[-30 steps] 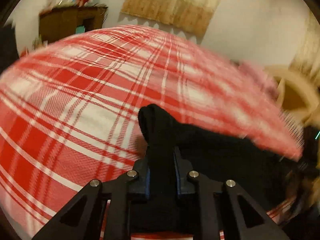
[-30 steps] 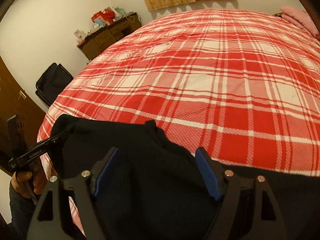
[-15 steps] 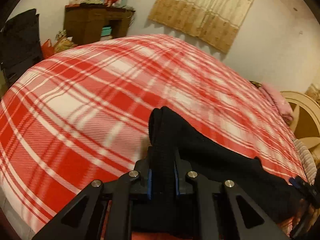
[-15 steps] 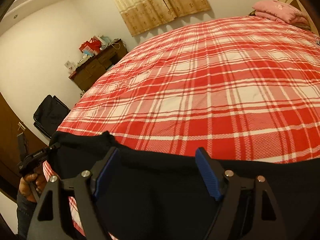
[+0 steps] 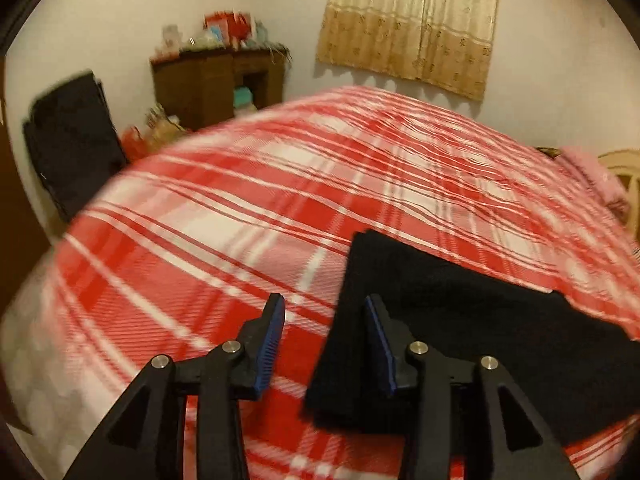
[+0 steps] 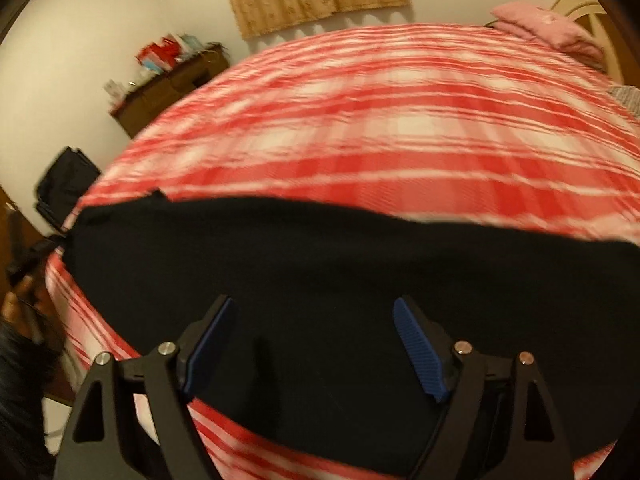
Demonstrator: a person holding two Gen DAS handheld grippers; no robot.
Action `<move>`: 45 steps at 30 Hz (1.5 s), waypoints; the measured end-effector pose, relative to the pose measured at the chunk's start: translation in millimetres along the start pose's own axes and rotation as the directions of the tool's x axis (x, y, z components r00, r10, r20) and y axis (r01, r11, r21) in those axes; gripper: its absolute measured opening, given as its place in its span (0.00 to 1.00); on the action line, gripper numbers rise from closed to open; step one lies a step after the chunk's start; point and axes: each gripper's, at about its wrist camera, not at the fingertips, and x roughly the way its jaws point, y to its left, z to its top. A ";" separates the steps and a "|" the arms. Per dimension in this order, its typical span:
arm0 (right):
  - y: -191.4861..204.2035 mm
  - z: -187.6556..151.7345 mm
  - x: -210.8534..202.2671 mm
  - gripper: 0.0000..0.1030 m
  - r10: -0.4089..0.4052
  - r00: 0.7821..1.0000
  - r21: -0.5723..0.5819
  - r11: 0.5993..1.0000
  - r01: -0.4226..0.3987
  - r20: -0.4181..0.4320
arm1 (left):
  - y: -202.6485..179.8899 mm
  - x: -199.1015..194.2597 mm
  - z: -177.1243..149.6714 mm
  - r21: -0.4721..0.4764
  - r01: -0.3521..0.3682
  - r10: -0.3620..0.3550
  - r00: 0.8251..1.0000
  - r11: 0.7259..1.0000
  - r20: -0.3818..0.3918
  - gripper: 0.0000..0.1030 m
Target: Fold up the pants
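Note:
The black pants (image 5: 460,332) lie folded flat on the red and white plaid bed (image 5: 240,216), near its front edge. My left gripper (image 5: 326,328) is open and empty; the left end of the pants lies by its right finger. In the right wrist view the pants (image 6: 320,264) spread as a wide dark band across the bed (image 6: 400,120). My right gripper (image 6: 314,344) is open wide just above the cloth, holding nothing.
A brown dresser (image 5: 216,80) with clutter on top stands against the far wall. A black bag (image 5: 72,140) sits left of the bed. A beige curtain (image 5: 412,20) hangs behind. Pink pillows (image 6: 548,28) and a cream headboard (image 5: 624,184) are at the far right.
My left gripper has opened and let go of the pants end, which now lies flat on the bed. The right gripper stays open above the cloth. Both views shifted.

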 end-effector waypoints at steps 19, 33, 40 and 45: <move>-219.4 -4.2 -127.0 0.73 -0.206 0.956 0.568 0.822 0.052 0.211 | -141.6 8.8 -42.5 0.252 0.212 -0.185 0.974 0.944 -0.127 0.45; -219.0 -9.6 -143.6 0.91 -0.287 0.934 0.526 0.839 0.139 0.211 | -187.6 1.6 -70.0 0.273 0.252 -0.215 0.964 0.929 -0.158 0.53; -219.3 -36.5 -192.7 0.91 -0.378 0.883 0.560 0.811 0.170 0.279 | -204.8 -5.1 -76.3 0.254 0.290 -0.255 0.953 0.923 -0.160 0.58; -228.1 -66.3 -199.3 0.84 -0.387 0.894 0.585 0.788 0.192 0.228 | -208.3 -4.5 -84.5 0.274 0.257 -0.227 0.964 0.927 -0.137 0.60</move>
